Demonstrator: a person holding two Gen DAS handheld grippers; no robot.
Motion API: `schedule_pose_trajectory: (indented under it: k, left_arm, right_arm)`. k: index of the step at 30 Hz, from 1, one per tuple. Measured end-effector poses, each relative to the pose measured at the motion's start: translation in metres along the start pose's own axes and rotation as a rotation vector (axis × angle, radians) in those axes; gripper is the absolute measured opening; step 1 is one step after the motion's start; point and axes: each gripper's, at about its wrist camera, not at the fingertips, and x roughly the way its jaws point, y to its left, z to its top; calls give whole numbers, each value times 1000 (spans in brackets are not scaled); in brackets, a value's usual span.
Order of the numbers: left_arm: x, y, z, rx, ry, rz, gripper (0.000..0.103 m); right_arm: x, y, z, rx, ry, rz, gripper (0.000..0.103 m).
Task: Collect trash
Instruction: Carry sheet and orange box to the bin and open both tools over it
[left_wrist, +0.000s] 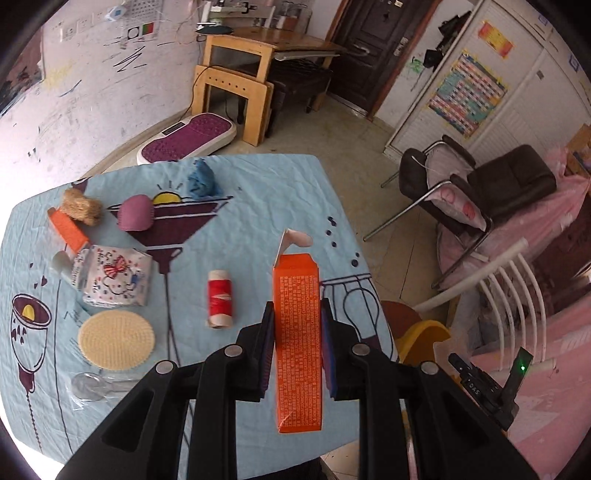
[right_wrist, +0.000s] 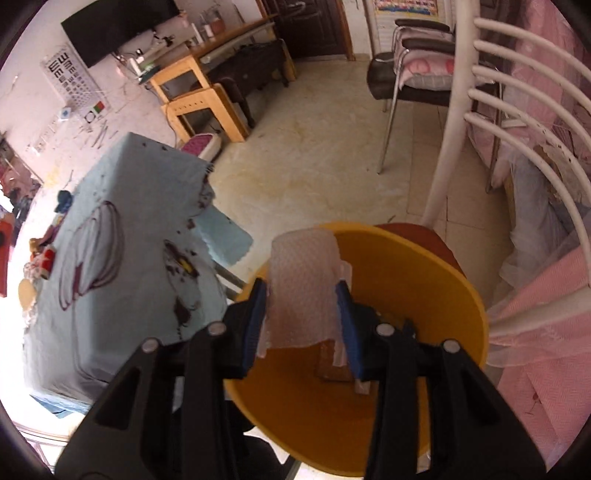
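Note:
My left gripper (left_wrist: 297, 310) is shut on an opened orange carton (left_wrist: 297, 332) and holds it above the right part of the blue-clothed table (left_wrist: 258, 177). My right gripper (right_wrist: 301, 295) is shut on a sheet of pale bubble wrap (right_wrist: 303, 284) and holds it over the yellow bin (right_wrist: 436, 280), which has some brown and white scraps inside. The bin also shows in the left wrist view (left_wrist: 424, 338), beside the table's right edge.
On the table lie a red thread spool (left_wrist: 219, 297), a round cream pad (left_wrist: 116, 339), a patterned packet (left_wrist: 112, 277), an orange box (left_wrist: 68, 229), a brown sponge (left_wrist: 81, 208), a purple object (left_wrist: 136, 218), blue cloth (left_wrist: 203, 181) and a plastic spoon (left_wrist: 96, 384). A white chair (right_wrist: 517, 147) stands next to the bin.

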Motion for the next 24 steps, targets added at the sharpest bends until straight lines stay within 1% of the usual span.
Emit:
schedule_pose_trajectory:
  k: [3,6,7,8,10,12,14,15,17,18,20,22,24]
  left_arm:
    - [16,-35,-13,62,32,13,19]
    - [30,-75,-27,136,65,24,19]
    - [34,-88,-31,159,73,25,19]
    - [37,-102,-36,187,71,35,19]
    - [46,-133,-47,241,99,13,19]
    - [55,-162,-58,306,98,33,19]
    - [69,-185,-66,330,121,23,14]
    - [78,-200,-71,356,135,33,11]
    - [93,-218,-81,376,166,35,8]
    - [96,-226,-86,394,167,40,7]
    - [97,-238,-94,428,183,13,6]
    - [91,-244,-95,458,169,14,6]
    - [82,-240,-90,444,150,-10,6]
  right_arm:
    - [4,-16,-5,28,-2,20,42]
    - [3,-34,-7,56,-12,52,51]
    - [2,-39,-7,61,-16,56,57]
    - [0,-44,-7,68,-25,56,58]
    - [-10,-52,-5,91,-50,61,58]
    - [-20,-63,-6,116,-82,72,61]
    - [-29,-70,-7,128,-111,88,62]
    - [-33,-72,-7,127,-121,93,62]
    - [-41,-74,-8,128,-142,101,62]
    - [-44,-76,-9,130,-151,107,62]
    - [-49,-79,-9,130,-163,109,62]
    - [-52,-79,-9,129,-174,116,62]
    - [-54,-75,-9,119,-179,125,62]
